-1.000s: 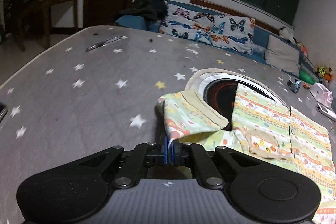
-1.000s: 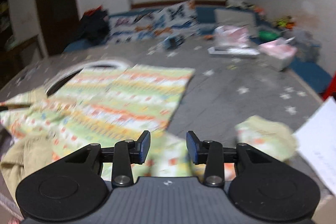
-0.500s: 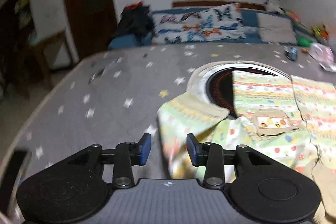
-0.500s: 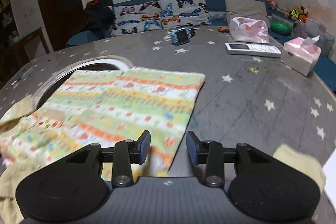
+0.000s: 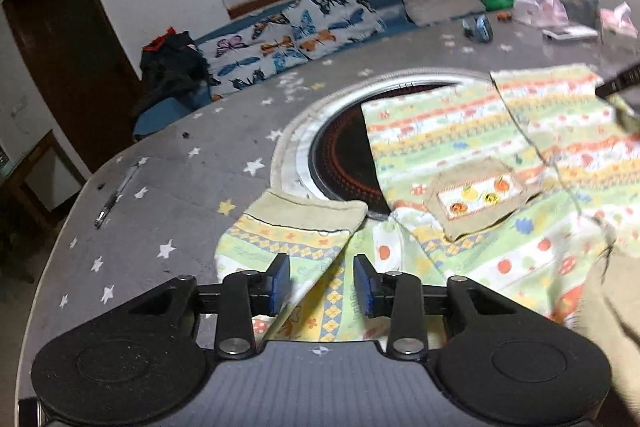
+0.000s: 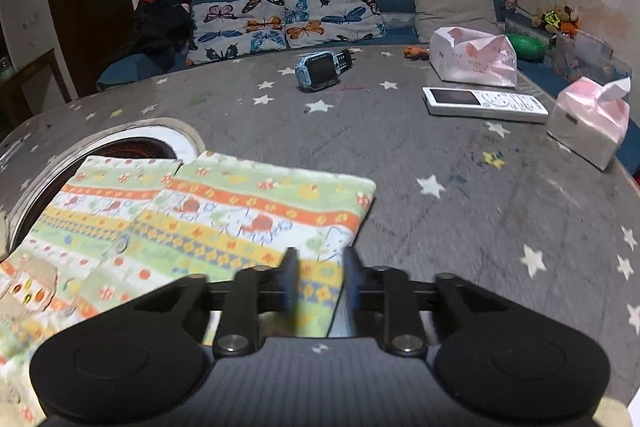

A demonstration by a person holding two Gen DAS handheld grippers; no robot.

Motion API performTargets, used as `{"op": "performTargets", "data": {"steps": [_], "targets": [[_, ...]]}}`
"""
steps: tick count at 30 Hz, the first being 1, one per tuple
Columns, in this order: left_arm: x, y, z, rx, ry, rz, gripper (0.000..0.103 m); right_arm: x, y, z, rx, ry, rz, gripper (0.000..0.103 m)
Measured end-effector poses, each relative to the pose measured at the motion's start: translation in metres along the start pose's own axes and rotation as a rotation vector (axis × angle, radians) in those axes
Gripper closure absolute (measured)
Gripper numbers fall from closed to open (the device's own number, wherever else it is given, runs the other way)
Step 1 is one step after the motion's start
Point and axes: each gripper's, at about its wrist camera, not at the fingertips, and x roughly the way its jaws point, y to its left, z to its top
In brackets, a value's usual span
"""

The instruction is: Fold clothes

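A child's patterned garment [image 5: 472, 163] with green, yellow and orange stripes lies on the grey star tablecloth [image 5: 168, 187]. Its sleeve with a beige cuff [image 5: 304, 211] is folded inward, near a beige chest pocket [image 5: 476, 195]. My left gripper [image 5: 322, 285] is open and empty, just above the folded sleeve. In the right wrist view the garment's two legs [image 6: 224, 215] lie flat side by side. My right gripper [image 6: 318, 285] is open and empty over the right leg's near edge.
A round recessed burner [image 5: 344, 155] sits in the table, partly under the garment. A pen [image 5: 116, 195] lies at the left. A blue watch [image 6: 320, 69], a white remote [image 6: 484, 103], a tissue pack [image 6: 472, 61] and a pink box [image 6: 588, 123] lie at the back right.
My left gripper opened and let go of the sleeve, then drew back. My right gripper stayed open and moved left, from the far sleeve to the leg's edge.
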Motion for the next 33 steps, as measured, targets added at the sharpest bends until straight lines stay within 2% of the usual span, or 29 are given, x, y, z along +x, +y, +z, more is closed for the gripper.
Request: {"op": "performTargets", "data": {"steps": [2,4,7,11,17,19,23,25,26,27,31,33], "targets": [[0.006,0.001,-0.002,0.001,0.008,-0.001,0.077,0.005,0.003,0.005,-0.007,-0.002,-0.008,0.096],[0.011,0.003,-0.003,0.002,0.016,-0.002,0.085,0.013,0.007,0.012,-0.017,-0.004,-0.007,0.098],[0.018,0.006,-0.005,-0.006,0.027,0.002,0.091,0.026,0.015,0.023,-0.033,-0.007,-0.006,0.099],[0.020,0.014,-0.005,-0.042,0.037,0.008,0.091,0.048,0.034,0.042,-0.066,-0.007,-0.007,0.099],[0.012,0.006,0.002,-0.019,0.004,-0.007,0.086,0.071,0.056,0.062,-0.121,0.001,-0.012,0.096],[0.015,0.001,0.003,0.007,0.002,-0.012,0.082,0.066,0.056,0.061,-0.126,-0.004,-0.016,0.095],[0.021,-0.009,0.006,0.059,-0.002,-0.022,0.082,0.045,0.047,0.055,-0.113,-0.018,-0.002,0.091],[0.024,-0.008,0.004,0.050,-0.001,-0.028,0.088,0.031,0.043,0.050,-0.119,-0.025,0.010,0.084],[0.024,-0.006,0.004,0.032,-0.002,-0.029,0.095,0.024,0.041,0.047,-0.127,-0.030,0.013,0.079],[0.024,-0.003,0.004,0.011,-0.001,-0.027,0.100,0.017,0.040,0.043,-0.135,-0.036,0.016,0.078],[0.005,0.026,0.001,-0.159,-0.058,0.001,0.102,-0.018,0.040,0.024,-0.170,-0.058,0.052,0.078],[-0.011,0.050,-0.005,-0.278,-0.095,0.035,0.102,-0.032,0.041,0.014,-0.179,-0.062,0.070,0.075]]}}
